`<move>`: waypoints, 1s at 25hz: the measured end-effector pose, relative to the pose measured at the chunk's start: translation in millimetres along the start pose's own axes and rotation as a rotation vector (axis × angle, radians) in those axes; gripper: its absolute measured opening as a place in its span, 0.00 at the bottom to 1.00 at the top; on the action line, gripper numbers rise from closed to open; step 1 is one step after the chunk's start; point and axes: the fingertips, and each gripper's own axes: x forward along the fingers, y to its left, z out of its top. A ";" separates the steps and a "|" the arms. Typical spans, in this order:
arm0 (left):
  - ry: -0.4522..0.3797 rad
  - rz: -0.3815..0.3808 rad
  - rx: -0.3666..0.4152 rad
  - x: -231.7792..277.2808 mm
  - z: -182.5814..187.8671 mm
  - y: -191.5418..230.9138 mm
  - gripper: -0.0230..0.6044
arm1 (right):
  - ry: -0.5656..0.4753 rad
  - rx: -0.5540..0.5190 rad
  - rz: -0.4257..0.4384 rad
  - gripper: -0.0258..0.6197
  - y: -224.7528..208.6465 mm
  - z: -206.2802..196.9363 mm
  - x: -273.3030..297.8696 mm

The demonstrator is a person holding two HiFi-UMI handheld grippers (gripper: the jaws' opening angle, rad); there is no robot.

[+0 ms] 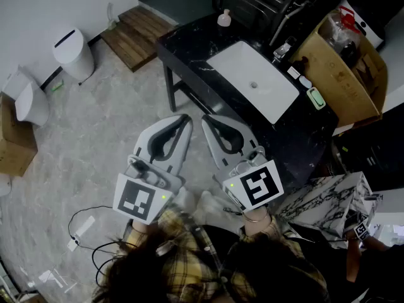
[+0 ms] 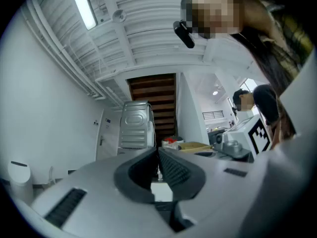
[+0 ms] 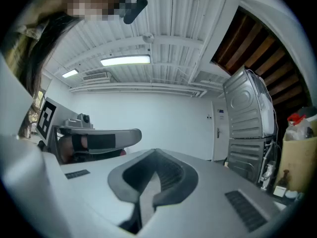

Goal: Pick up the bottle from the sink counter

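Observation:
A small pale bottle [image 1: 224,19] with a round cap stands at the far left corner of the black sink counter [image 1: 189,43], beside the white basin [image 1: 252,81]. Both grippers hang side by side over the floor, just short of the counter's near edge and well apart from the bottle. My left gripper [image 1: 185,118] is shut, and its ribbed pads meet with nothing between them in the left gripper view [image 2: 157,150]. My right gripper [image 1: 206,118] is shut and empty too, its tips touching in the right gripper view [image 3: 155,153].
A faucet [image 1: 282,48], a green soap dish [image 1: 316,98] and small items sit on the counter's right part. An open cardboard box [image 1: 346,68] stands beyond it. A white bin [image 1: 72,52] and a wooden mat [image 1: 136,33] are on the floor at left. Cables [image 1: 88,226] lie near my feet.

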 end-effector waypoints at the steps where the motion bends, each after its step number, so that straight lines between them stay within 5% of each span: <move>1: 0.000 0.002 -0.003 -0.5 -0.5 2.9 0.08 | 0.001 -0.002 -0.001 0.06 0.2 -0.3 2.3; 25: 0.039 -0.040 -0.016 -32.1 -20.8 63.6 0.08 | 0.011 0.031 -0.086 0.07 22.6 -19.7 48.4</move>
